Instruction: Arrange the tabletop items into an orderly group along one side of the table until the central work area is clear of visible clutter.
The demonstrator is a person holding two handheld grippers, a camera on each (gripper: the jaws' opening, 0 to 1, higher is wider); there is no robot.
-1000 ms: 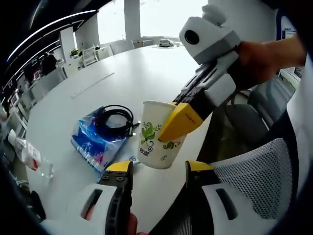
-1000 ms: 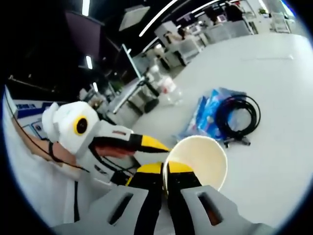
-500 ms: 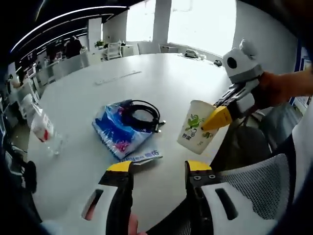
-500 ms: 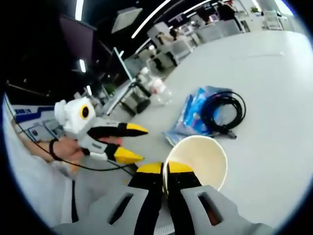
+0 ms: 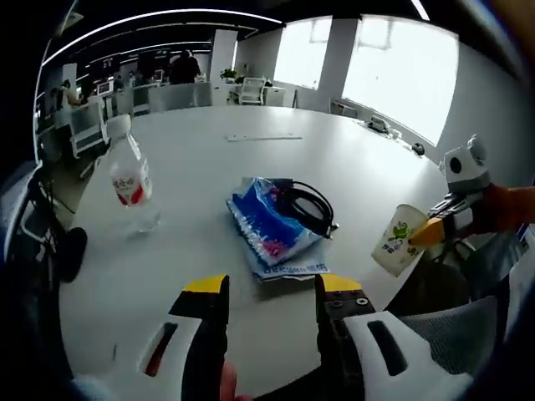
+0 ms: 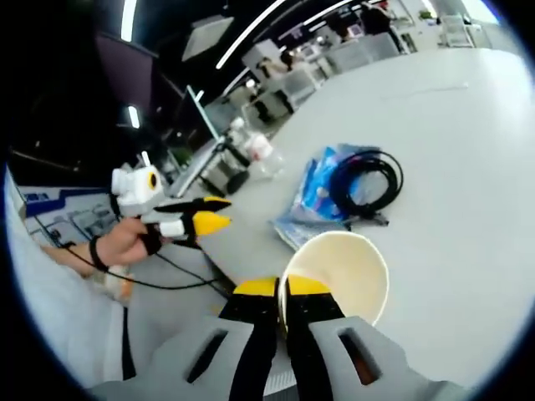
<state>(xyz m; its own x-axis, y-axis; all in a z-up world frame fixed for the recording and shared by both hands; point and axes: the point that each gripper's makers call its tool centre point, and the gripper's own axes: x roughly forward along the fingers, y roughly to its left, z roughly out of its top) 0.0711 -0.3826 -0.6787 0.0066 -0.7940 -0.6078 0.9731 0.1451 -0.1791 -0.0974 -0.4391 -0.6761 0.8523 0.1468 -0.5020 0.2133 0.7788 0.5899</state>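
Note:
In the right gripper view my right gripper is shut on the rim of a white paper cup, whose open mouth faces the camera. The left gripper view shows that cup, with green print, held off the table's right edge by the right gripper. My left gripper stands open with nothing between its jaws, over the near table edge. A blue packet lies mid-table with a black cable coil on it. A water bottle stands upright to the left.
The large white table stretches far back, with a thin strip lying on it. Office chairs and desks stand behind. A mesh chair back is at the lower right. In the right gripper view a hand holds the left gripper.
My left gripper has drawn back from the cup and stays open; its view has widened and now takes in the bottle. The right gripper keeps its hold on the cup.

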